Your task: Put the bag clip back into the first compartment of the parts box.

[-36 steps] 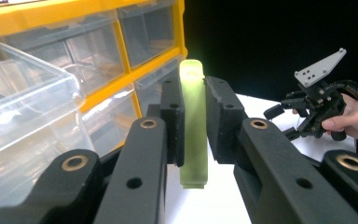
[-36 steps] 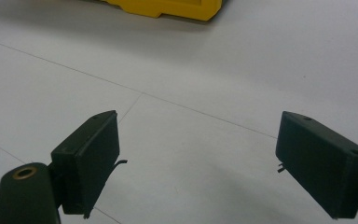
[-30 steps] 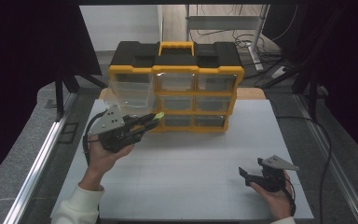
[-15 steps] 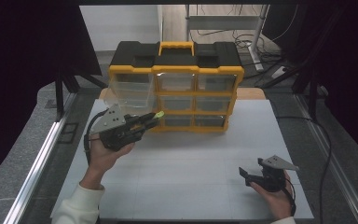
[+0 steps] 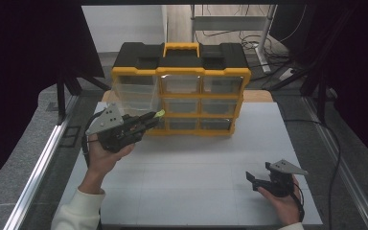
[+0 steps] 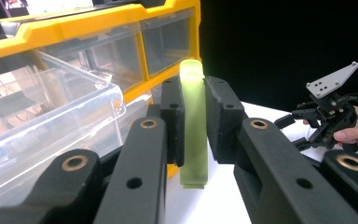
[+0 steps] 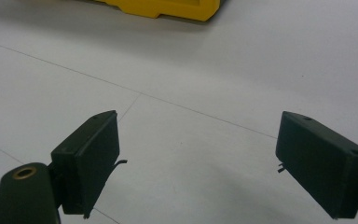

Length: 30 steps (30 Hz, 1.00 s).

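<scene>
A yellow and black drawer organiser (image 5: 182, 91) stands at the back of the white table (image 5: 191, 167). Its top-left clear drawer (image 5: 135, 96) is pulled out. My left gripper (image 5: 151, 117) is shut on a pale green flat piece (image 5: 159, 114), held up just in front of that drawer. In the left gripper view the green piece (image 6: 193, 121) stands upright between the two black pads, with the open drawer (image 6: 51, 116) at the left. My right gripper (image 5: 255, 179) rests low at the front right of the table, open, with nothing between its pads (image 7: 93, 158).
The organiser's other drawers (image 5: 201, 105) are closed. Dark curtains flank the table; metal rails (image 5: 38, 163) run along its sides. Cables lie on the floor behind. The right hand's gripper (image 6: 328, 116) appears far off in the left gripper view.
</scene>
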Each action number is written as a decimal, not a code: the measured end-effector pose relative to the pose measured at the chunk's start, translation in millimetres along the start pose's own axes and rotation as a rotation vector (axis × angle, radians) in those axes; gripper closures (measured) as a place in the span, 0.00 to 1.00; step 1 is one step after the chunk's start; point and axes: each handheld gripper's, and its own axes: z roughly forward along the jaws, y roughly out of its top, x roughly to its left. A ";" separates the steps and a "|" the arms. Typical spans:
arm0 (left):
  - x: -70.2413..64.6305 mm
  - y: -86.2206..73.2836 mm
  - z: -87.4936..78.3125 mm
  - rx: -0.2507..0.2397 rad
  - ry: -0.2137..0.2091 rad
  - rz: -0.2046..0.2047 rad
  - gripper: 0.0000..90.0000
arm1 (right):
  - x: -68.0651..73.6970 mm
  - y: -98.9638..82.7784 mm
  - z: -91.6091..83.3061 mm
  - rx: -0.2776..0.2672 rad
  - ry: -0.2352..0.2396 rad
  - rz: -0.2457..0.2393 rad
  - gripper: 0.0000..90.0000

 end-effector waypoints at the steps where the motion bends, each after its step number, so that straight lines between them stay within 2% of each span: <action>1: -0.1 0.7 -0.5 0.000 0.001 -0.002 0.86 | 0.0 0.1 -0.1 0.000 0.000 0.000 0.15; 12: 3.2 14.2 -5.7 -0.014 0.006 0.009 0.86 | 0.2 0.3 -0.6 -0.002 0.001 0.003 0.15; 30: 18.8 27.0 -7.8 -0.012 0.033 -0.014 0.86 | 0.1 0.4 -0.6 -0.004 -0.002 0.002 0.15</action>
